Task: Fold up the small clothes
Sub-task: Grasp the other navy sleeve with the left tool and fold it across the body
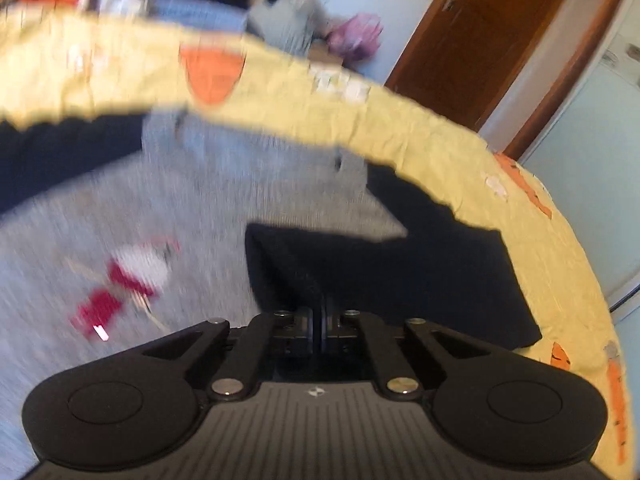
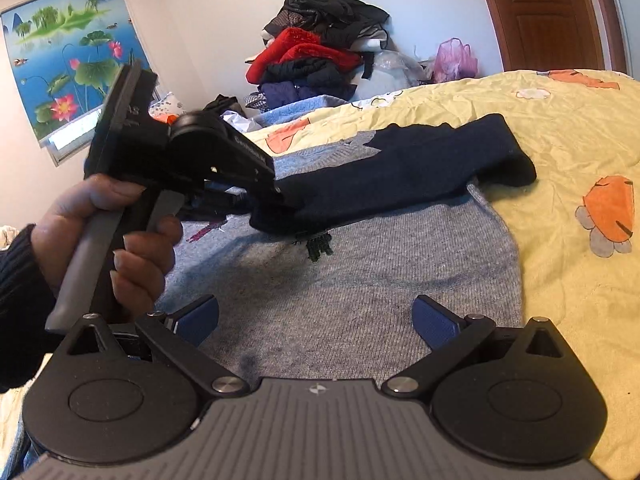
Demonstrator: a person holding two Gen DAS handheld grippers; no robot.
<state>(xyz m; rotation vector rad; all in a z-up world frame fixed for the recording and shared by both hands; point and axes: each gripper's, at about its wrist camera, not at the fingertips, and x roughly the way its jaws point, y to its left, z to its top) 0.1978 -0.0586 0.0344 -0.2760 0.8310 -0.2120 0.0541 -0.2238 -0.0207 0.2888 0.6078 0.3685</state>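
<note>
A grey knitted sweater is being spread flat on a yellow carrot-print bedspread. Its navy sleeve is being held across the chest, clamped at the cuff end by the left gripper, whose fingers are pressed together on the dark fabric. The right gripper is being held just above the near part of the sweater, its blue pads standing wide apart. A pile of clothes is lying against the far wall.
</note>
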